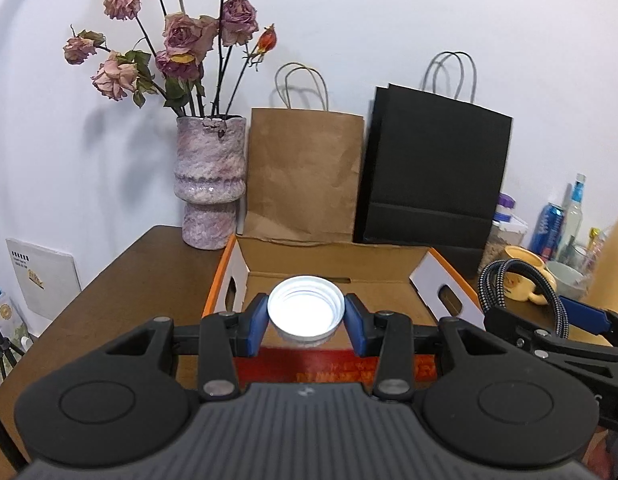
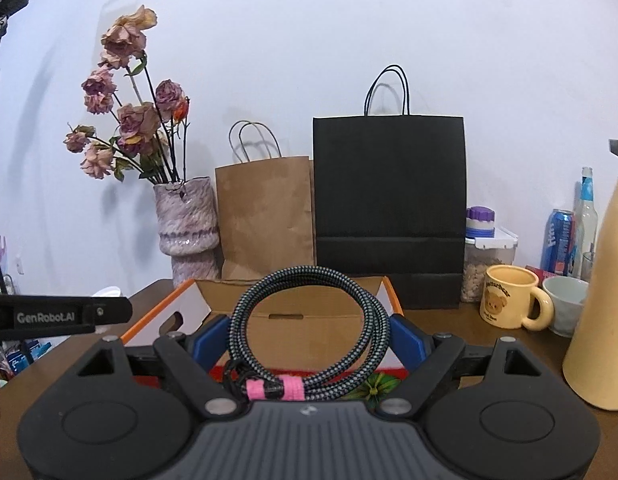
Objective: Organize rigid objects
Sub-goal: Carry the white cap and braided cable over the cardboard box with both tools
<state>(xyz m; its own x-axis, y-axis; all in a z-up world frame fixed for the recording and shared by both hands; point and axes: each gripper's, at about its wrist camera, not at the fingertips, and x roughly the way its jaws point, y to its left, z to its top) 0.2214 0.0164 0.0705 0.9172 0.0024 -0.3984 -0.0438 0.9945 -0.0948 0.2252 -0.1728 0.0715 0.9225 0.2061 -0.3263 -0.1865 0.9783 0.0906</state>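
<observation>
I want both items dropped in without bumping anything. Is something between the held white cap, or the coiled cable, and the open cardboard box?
Nothing visible blocks either. The left gripper holds the white cap right at the open cardboard box; the right gripper holds the coiled cable before the same opening. What shows of the box's inside looks bare.

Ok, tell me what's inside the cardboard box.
The cardboard box shows bare brown floor and walls; nothing visible rests inside. The left gripper, holding the white lid, and the coiled cable hide its near part.

Vase w/ dried roses (image 1: pixel 211 184), brown bag (image 1: pixel 303 176), black bag (image 1: pixel 433 168), yellow mug (image 2: pixel 511 302) on table (image 1: pixel 121 280).
</observation>
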